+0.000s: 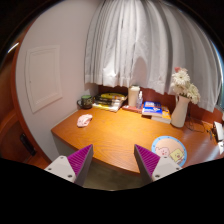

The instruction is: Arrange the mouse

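A pale mouse (84,120) lies on the wooden desk (115,135) near its far left end, well beyond my fingers. A round mouse mat (169,151) with a printed picture lies on the desk at the near right, just beyond my right finger. My gripper (113,163) is open and empty, held in the air short of the desk's front edge. Its purple pads (80,159) stand wide apart with nothing between them.
A stack of books (108,101), a white cup (134,96) and more books (152,108) stand along the desk's back. A vase of flowers (180,100) stands at the right. White curtains (140,45) hang behind, a wall to the left.
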{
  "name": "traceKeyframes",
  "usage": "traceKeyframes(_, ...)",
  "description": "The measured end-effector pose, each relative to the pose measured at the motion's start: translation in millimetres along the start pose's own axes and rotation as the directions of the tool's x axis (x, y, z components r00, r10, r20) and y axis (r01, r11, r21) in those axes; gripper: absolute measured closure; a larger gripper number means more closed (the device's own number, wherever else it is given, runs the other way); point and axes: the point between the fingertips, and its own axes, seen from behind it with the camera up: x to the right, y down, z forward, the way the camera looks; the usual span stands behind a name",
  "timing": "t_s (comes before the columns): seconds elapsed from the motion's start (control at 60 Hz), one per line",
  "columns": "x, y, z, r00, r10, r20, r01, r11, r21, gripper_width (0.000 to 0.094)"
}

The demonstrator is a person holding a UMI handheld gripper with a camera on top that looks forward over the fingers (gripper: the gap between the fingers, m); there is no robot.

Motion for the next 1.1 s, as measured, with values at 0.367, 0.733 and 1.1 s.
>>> traceKeyframes(0.367, -138.9, 40.7, 141.2, 1.000, 0.002, -0.012, -0.004, 0.985, -0.170, 0.0106)
traceKeyframes(0.733, -192.2, -2.2, 308.3, 0.991, 0.075, -0.112, -0.097, 0.974, -0.206, 0.0115)
traceKeyframes(1.1, -173.0, -34.3, 371.5, 0.961, 0.161, -0.226, -0.209, 0.956, -0.206, 0.0430)
